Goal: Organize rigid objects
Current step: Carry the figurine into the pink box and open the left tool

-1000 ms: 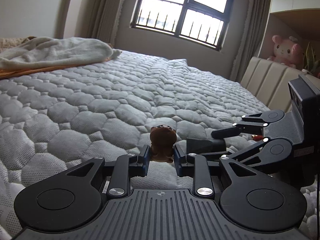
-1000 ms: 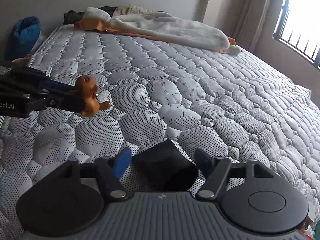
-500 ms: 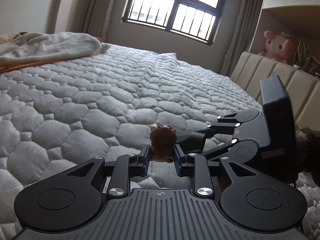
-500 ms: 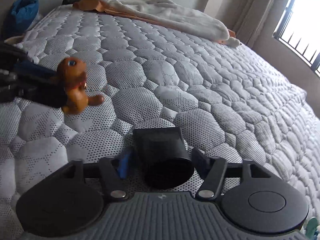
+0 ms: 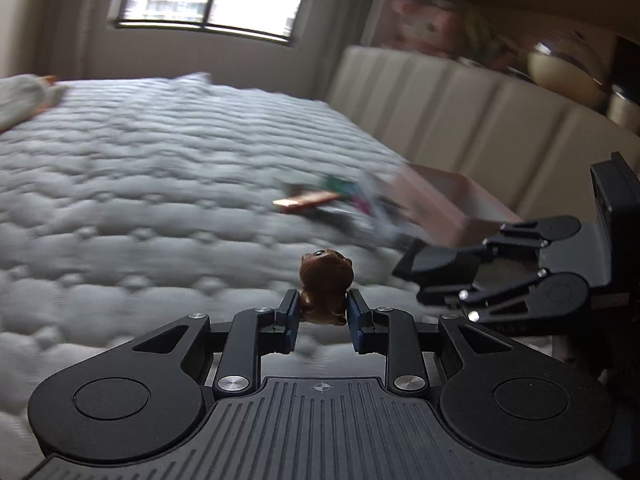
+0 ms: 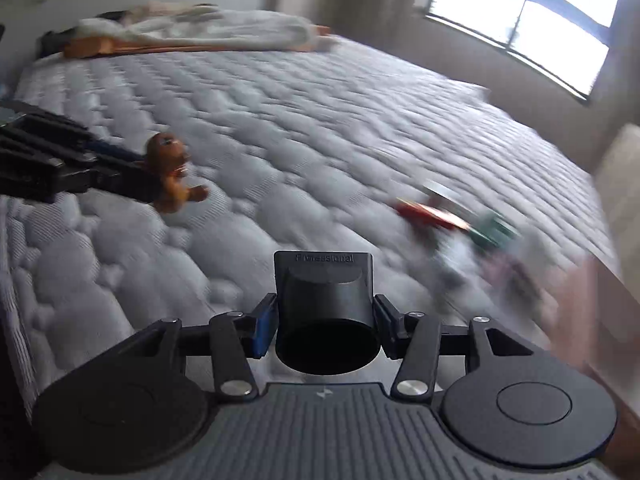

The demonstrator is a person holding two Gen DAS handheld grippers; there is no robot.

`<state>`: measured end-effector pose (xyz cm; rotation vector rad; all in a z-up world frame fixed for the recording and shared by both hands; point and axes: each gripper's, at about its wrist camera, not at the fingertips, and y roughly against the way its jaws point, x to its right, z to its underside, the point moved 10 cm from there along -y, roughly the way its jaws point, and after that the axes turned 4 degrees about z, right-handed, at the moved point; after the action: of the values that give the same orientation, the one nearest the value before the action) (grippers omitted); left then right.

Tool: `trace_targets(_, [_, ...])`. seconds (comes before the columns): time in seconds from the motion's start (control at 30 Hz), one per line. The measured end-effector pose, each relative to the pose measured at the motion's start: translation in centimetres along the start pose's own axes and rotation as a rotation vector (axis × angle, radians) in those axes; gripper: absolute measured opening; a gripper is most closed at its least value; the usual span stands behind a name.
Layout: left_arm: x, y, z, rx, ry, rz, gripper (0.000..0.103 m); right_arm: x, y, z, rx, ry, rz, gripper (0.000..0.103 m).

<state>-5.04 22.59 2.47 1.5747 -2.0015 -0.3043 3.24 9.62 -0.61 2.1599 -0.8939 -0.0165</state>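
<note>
Your left hand-held gripper (image 5: 321, 314) is closed on the small orange figurine (image 5: 325, 285), held above the quilted bed (image 5: 160, 184). Your right hand-held gripper (image 6: 325, 326) is closed on the black nozzle (image 6: 326, 312); at 2 o'clock from it a blurred pile of objects (image 6: 460, 220) lies on the bed beside a pinkish box (image 5: 448, 204)

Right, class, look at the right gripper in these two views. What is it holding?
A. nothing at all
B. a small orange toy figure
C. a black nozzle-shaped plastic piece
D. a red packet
C: in the right wrist view the right gripper is shut on the black nozzle, while the orange toy figure sits in the left gripper.
</note>
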Motion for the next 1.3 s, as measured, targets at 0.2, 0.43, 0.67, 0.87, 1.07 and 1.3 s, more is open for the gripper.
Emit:
trace_targets(0.2, [10.9, -5.8, 0.7, -0.077, -0.101, 0.176, 0.028, 9.1, 6.5, 7.9, 0.003, -0.141, 0.301, 0.05])
trace_targets(0.43, [17.7, -11.8, -0.8, -0.105, -0.086, 0.312, 0.028, 12.1, 9.8, 13.0, 0.044, -0.286, 0.357, 0.05])
trace_targets(0.67, [20.3, -17.4, -8.9, -0.017, -0.068, 0.277, 0.028, 12.7, 10.5, 15.0, 0.1, -0.335, 0.351, 0.05])
trace_targets(0.87, [19.3, -25.2, -14.6, 0.056, 0.01, 0.132, 0.028, 12.8, 10.4, 15.4, 0.129, -0.362, 0.325, 0.05])
trace_targets(1.07, [18.4, -30.0, -11.9, -0.042, 0.017, 0.039, 0.029, 12.4, 10.2, 15.8, 0.123, -0.338, 0.341, 0.05])
trace_targets(1.3, [17.5, -24.9, -8.2, -0.033, -0.001, 0.097, 0.029, 13.2, 9.4, 16.4, 0.07, -0.361, 0.345, 0.05])
